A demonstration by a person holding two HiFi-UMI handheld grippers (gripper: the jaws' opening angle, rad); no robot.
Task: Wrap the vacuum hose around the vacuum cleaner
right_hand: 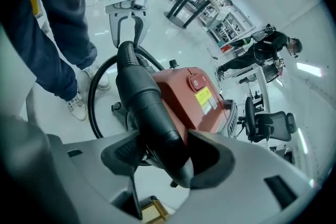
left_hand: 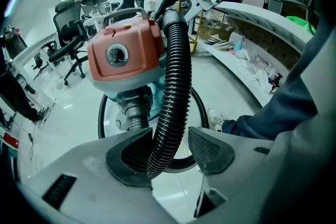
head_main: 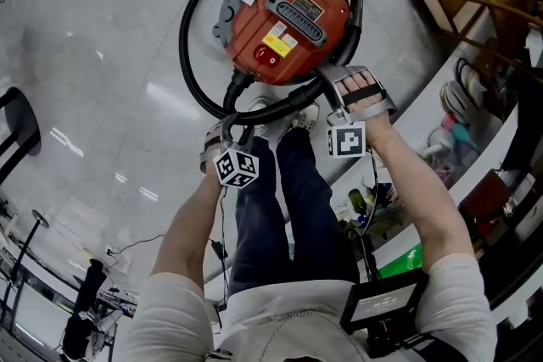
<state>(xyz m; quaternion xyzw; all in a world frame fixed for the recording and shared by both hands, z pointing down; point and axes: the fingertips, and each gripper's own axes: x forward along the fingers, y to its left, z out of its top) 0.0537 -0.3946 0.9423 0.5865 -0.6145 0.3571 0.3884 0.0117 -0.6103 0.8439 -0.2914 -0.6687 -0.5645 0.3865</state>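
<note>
Left tool [left_hand: 172,138], unclenched, straddles the ribbed hose [left_hand: 176,76]; right tool [right_hand: 168,150] clamps its smooth cuff [right_hand: 144,93] beside the vacuum cleaner [right_hand: 195,101].

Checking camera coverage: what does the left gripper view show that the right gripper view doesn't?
Only the left gripper view: a round dial, and the ribbed hose between the jaws of the left gripper. Only the right gripper view: a yellow label, and the jaws of the right gripper clamped on the smooth hose end. Both: the red vacuum cleaner and a white shoe.
</note>
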